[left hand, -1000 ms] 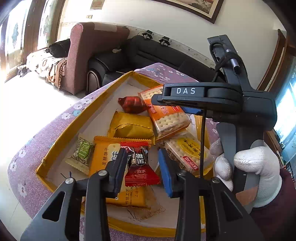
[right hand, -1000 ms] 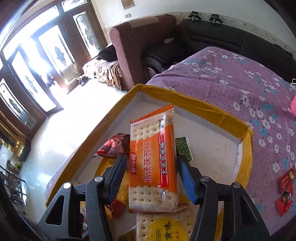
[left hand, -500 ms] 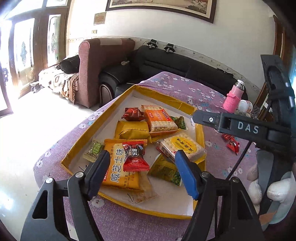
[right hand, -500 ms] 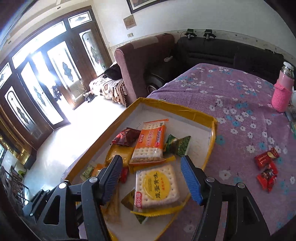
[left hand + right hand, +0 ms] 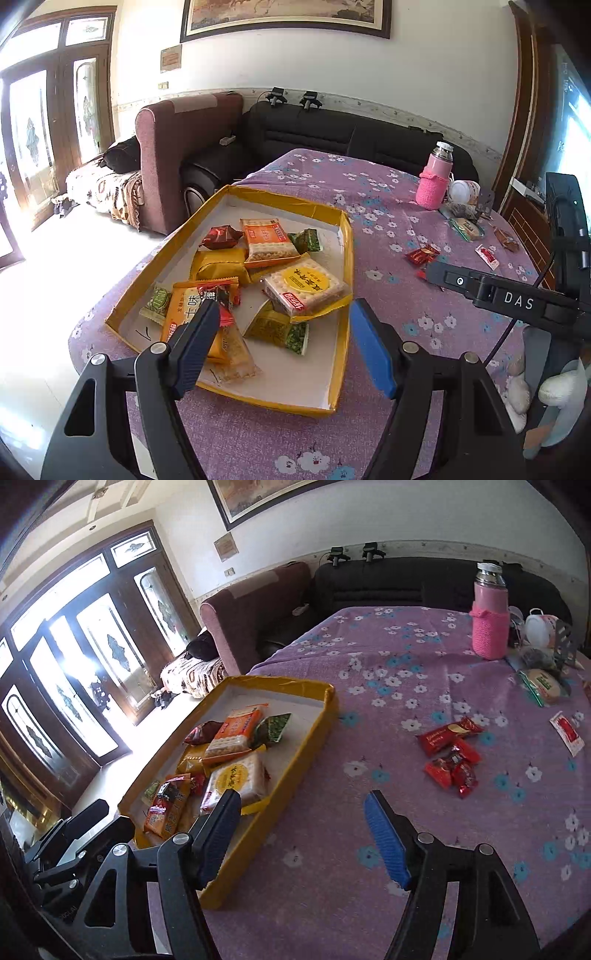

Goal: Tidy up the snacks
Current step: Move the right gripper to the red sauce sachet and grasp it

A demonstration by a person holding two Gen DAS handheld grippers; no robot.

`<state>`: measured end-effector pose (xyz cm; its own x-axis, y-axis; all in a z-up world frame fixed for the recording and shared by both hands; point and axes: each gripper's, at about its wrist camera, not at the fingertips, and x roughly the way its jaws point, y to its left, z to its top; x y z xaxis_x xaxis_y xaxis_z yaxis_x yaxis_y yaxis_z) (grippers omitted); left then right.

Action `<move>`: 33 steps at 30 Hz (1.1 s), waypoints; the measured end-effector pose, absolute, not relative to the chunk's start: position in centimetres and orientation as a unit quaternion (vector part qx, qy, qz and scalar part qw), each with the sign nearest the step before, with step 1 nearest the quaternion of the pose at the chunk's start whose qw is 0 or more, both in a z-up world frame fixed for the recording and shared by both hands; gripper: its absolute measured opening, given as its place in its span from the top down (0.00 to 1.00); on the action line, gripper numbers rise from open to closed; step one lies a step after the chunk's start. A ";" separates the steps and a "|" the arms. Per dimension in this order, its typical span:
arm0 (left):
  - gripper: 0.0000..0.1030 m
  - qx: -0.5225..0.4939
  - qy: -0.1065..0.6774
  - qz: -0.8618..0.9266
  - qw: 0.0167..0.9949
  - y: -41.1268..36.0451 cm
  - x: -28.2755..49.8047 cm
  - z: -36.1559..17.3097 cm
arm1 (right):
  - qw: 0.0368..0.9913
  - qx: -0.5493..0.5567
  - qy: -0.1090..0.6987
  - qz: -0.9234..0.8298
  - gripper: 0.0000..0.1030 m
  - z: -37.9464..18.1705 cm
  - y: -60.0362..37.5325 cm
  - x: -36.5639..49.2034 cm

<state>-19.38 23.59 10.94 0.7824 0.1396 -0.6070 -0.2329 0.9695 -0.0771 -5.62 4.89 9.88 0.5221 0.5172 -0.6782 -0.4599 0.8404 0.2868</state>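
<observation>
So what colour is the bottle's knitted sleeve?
Pink; the bottle's knitted sleeve shows best in the right wrist view.

Left wrist view: set behind the left hand-held gripper (image 5: 280, 341), looking forward and down over the near edge of the table (image 5: 388, 221) toward the sofa (image 5: 332, 133) and far wall, with the yellow tray (image 5: 345, 280) near and central. Right wrist view: set behind the right hand-held gripper (image 5: 303, 830), further right and angled left toward the doors (image 5: 74, 664), the tray (image 5: 295, 749) at lower left. Shared by both: tray, purple tablecloth, pink bottle (image 5: 436, 177) (image 5: 491, 620), red packets (image 5: 421, 254) (image 5: 450, 753), sofa.
</observation>
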 end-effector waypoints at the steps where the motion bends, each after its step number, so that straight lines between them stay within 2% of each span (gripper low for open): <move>1: 0.30 -0.071 0.316 0.097 0.941 23.2 -19.3 11.0 | 0.872 0.042 0.402 0.277 0.31 9.8 4.2 -5.5; 12: 0.30 -0.038 0.331 0.073 0.940 19.3 -18.3 10.7 | 0.879 0.096 0.408 0.227 0.30 8.1 -3.3 -4.4; 17: 0.30 -0.058 0.333 0.018 0.941 18.1 -17.9 10.7 | 0.880 0.122 0.415 0.194 0.29 7.2 -6.9 -3.8; 20: 0.18 -0.093 0.327 -0.032 0.940 17.4 -17.8 10.9 | 0.884 0.139 0.414 0.167 0.29 7.1 -9.7 -3.4; 28: 0.18 -0.134 0.355 -0.130 0.916 14.7 -16.6 9.2 | 0.886 0.184 0.415 0.092 0.29 5.8 -16.7 -1.8; 33: 0.18 -0.108 0.387 -0.155 0.903 12.7 -15.5 8.0 | 0.892 0.189 0.407 0.050 0.29 5.9 -19.6 0.0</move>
<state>-15.51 12.70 8.00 0.6529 -0.3629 -0.6649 0.1965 0.9289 -0.3140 -0.01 -19.60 5.87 0.6633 0.2437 -0.7076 0.0648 0.9232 0.3787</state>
